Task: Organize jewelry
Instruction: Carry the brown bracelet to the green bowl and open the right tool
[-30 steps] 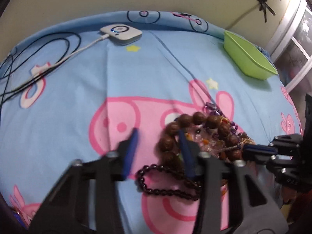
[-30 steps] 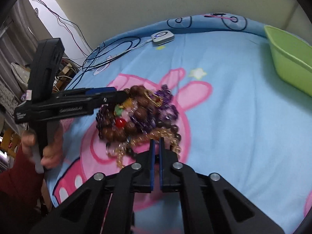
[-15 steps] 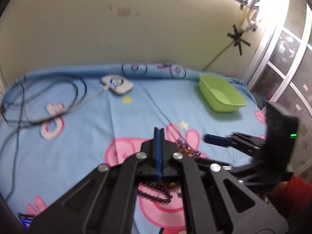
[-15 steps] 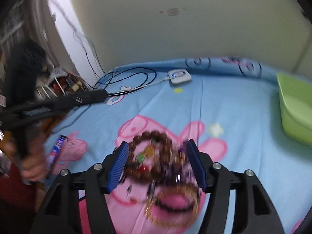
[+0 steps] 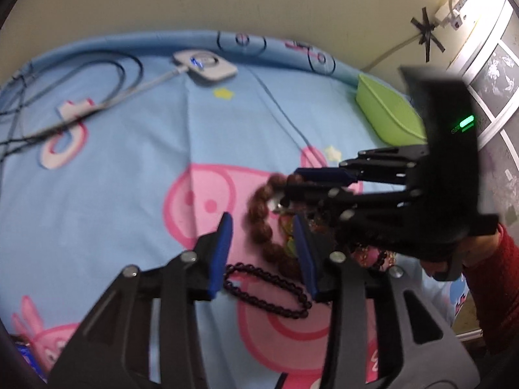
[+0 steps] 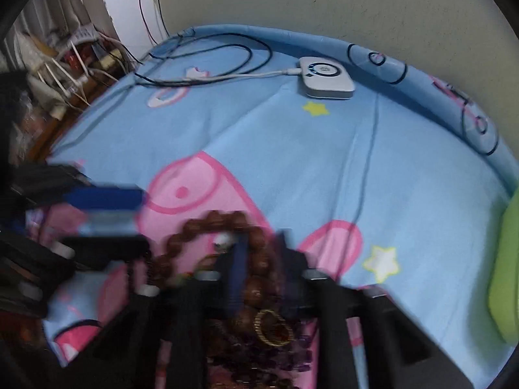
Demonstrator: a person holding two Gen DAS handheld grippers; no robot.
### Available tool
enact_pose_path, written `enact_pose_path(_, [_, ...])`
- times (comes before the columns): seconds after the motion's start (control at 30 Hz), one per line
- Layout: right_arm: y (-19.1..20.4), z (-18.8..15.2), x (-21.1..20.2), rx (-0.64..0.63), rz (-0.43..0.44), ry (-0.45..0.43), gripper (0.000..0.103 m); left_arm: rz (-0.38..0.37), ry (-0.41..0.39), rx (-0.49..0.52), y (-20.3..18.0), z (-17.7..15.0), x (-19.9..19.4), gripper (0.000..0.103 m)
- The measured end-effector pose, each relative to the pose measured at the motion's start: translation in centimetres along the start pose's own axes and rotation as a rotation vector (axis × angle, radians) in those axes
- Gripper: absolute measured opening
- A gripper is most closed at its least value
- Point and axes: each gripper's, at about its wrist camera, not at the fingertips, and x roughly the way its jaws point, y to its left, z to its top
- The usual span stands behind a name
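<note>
Left wrist view: the left gripper point(image 5: 264, 253) is tilted down over a bed sheet point(image 5: 113, 168) printed with pink cartoon pigs. Its jaws have just been opening and stand apart. A stretch of the wooden bead bracelet point(image 5: 259, 223) shows in the gap between them, and neither pad presses on it. A black bead bracelet point(image 5: 269, 295) lies on the sheet just below the pads, beside the heap. The right gripper point(image 5: 292, 183) reaches in from the right, held by a person in a red sleeve point(image 5: 496, 278), with its tips at the top of the jewelry heap. A green bin point(image 5: 386, 113) sits well apart at the far right edge of the bed. A white device point(image 5: 207, 66) and its cables point(image 5: 97, 77) lie at the far side. Right wrist view (heavily blurred): the right gripper's jaws have just been closing and are shut. Brown beads show at their tips, but whether one is pinched cannot be told. A gold ring point(image 6: 272, 327) and purple beads point(image 6: 292, 356) lie just below the tips. The left gripper enters from the left, jaws parted.
</note>
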Motion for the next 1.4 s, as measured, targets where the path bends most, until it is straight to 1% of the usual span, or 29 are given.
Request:
enact_pose_path(0.03, [0.1, 0.0, -0.5, 0.008, 0.008, -0.022, 0.0, 0.0, 0.011, 0.001, 0.1, 0.0, 0.4, 0.031])
enact_pose_path(0.07, [0.4, 0.0, -1.4, 0.005, 0.019, -0.058, 0.0, 0.013, 0.027, -0.001, 0.1, -0.1, 1.0, 0.014])
enact_pose_path(0.1, [0.7, 0.0, -2.6, 0.006, 0.041, -0.102, 0.0, 0.011, 0.031, -0.007, 0.2, -0.2, 1.2, 0.014])
enact_pose_path(0.13, [0.9, 0.1, -3.4, 0.007, 0.064, -0.132, 0.0, 0.001, 0.01, -0.011, 0.1, -0.2, 0.6, 0.014])
enact_pose_path(0.2, [2.1, 0.0, -6.2, -0.01, 0.099, -0.223, 0.0, 0.004, -0.052, -0.001, -0.4, 0.1, -1.3, 0.014])
enact_pose_path(0.23, [2.4, 0.0, -7.1, -0.02, 0.102, -0.25, 0.0, 0.008, -0.079, 0.004, -0.7, 0.3, -2.3, 0.014])
enact_pose_path(0.33, [3.6, 0.1, -11.4, -0.038, 0.118, -0.376, 0.0, 0.01, -0.181, 0.021, -2.1, 1.2, -6.2, 0.014])
enact_pose_path(0.37, [3.6, 0.2, -12.5, -0.039, 0.123, -0.408, 0.0, 0.017, -0.228, 0.038, -3.0, 1.4, -8.0, 0.014])
enact_pose_path(0.4, [3.6, 0.3, -13.8, -0.038, 0.135, -0.447, 0.0, 0.022, -0.253, 0.049, -3.5, 1.8, -8.9, 0.014])
enact_pose_path(0.47, [3.3, 0.6, -15.7, -0.033, 0.148, -0.492, 0.0, 0.038, -0.313, 0.083, -5.2, 2.6, -10.8, 0.014])
enact_pose_path(0.5, [3.0, 0.6, -16.5, -0.025, 0.129, -0.507, 0.0, 0.037, -0.32, 0.093, -5.6, 2.8, -11.0, 0.014])
enact_pose_path(0.57, [2.1, 0.3, -17.6, -0.002, 0.1, -0.526, 0.0, 0.006, -0.306, 0.119, -7.2, 4.0, -10.6, 0.014])
enact_pose_path(0.63, [0.6, -0.3, -18.5, 0.03, 0.051, -0.534, 0.0, -0.006, -0.283, 0.14, -8.7, 5.1, -9.6, 0.014])
enact_pose_path(0.7, [-2.1, -1.4, -19.2, 0.087, 0.011, -0.531, 0.0, -0.02, -0.259, 0.18, -11.2, 6.7, -7.3, 0.014])
enact_pose_path(0.73, [-3.5, -1.8, -19.4, 0.115, -0.005, -0.528, 0.0, -0.045, -0.235, 0.195, -12.8, 8.0, -5.5, 0.014])
enact_pose_path(0.8, [-6.7, -2.7, -20.1, 0.161, -0.07, -0.527, 0.0, -0.105, -0.192, 0.209, -15.6, 10.0, -2.5, 0.014])
enact_pose_path(0.93, [-13.6, -4.3, -20.8, 0.278, -0.176, -0.52, 0.0, -0.151, -0.154, 0.247, -20.9, 13.4, 3.4, 0.014])
enact_pose_path(1.03, [-18.0, -5.2, -20.1, 0.357, -0.196, -0.504, 0.0, -0.162, -0.123, 0.258, -24.3, 15.4, 8.1, 0.014])
enact_pose_path(1.07, [-18.9, -5.5, -19.8, 0.373, -0.196, -0.497, 0.0, -0.158, -0.11, 0.256, -24.9, 15.8, 9.5, 0.014])
enact_pose_path(1.13, [-20.8, -5.8, -18.7, 0.415, -0.179, -0.477, 0.0, -0.141, -0.086, 0.253, -25.7, 16.2, 11.4, 0.014])
enact_pose_path(1.2, [-22.9, -6.2, -17.4, 0.467, -0.139, -0.457, 0.0, -0.12, -0.056, 0.234, -25.7, 16.3, 13.4, 0.014])
enact_pose_path(1.23, [-23.4, -6.4, -16.7, 0.483, -0.133, -0.447, 0.0, -0.116, -0.044, 0.224, -25.7, 16.4, 13.9, 0.014])
enact_pose_path(1.3, [-24.1, -6.8, -15.8, 0.497, -0.238, -0.425, 0.0, -0.126, -0.039, 0.203, -24.6, 16.1, 13.6, 0.014])
enact_pose_path(1.33, [-24.3, -7.0, -15.8, 0.501, -0.327, -0.42, 0.0, -0.125, -0.052, 0.203, -24.1, 15.9, 13.0, 0.014])
enact_pose_path(1.37, [-24.1, -7.2, -15.9, 0.5, -0.436, -0.418, 0.0, -0.113, -0.076, 0.207, -23.3, 15.7, 11.8, 0.014])
enact_pose_path(1.4, [-23.7, -7.5, -16.2, 0.499, -0.509, -0.421, 0.0, -0.102, -0.096, 0.214, -22.4, 15.4, 10.5, 0.014])
